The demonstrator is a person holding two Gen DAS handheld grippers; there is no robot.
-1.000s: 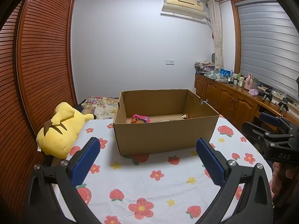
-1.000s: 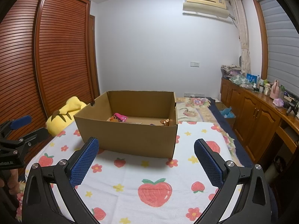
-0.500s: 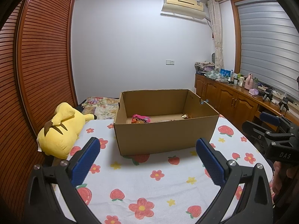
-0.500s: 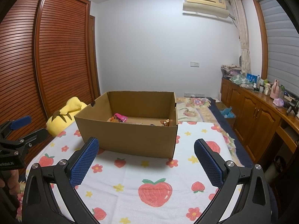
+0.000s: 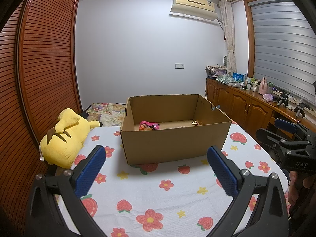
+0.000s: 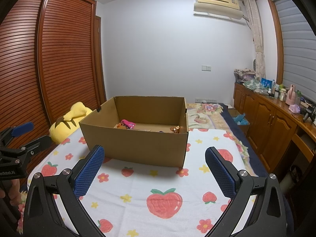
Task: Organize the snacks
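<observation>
An open cardboard box (image 5: 173, 144) stands on the strawberry-print cloth (image 5: 158, 193); it also shows in the right wrist view (image 6: 138, 146). Inside lie a pink snack packet (image 5: 149, 125) (image 6: 126, 123) and a small gold wrapped snack (image 5: 196, 122) (image 6: 175, 129). My left gripper (image 5: 156, 169) is open and empty, hovering before the box. My right gripper (image 6: 154, 167) is open and empty, also short of the box. Each gripper shows in the other's view: the right one (image 5: 284, 136), the left one (image 6: 21, 136).
A yellow plush toy (image 5: 65, 138) lies left of the box, against a slatted wooden wardrobe (image 5: 39, 79). A wooden sideboard (image 5: 246, 106) crowded with bottles runs along the right. A floral blanket (image 6: 205, 114) lies behind the box.
</observation>
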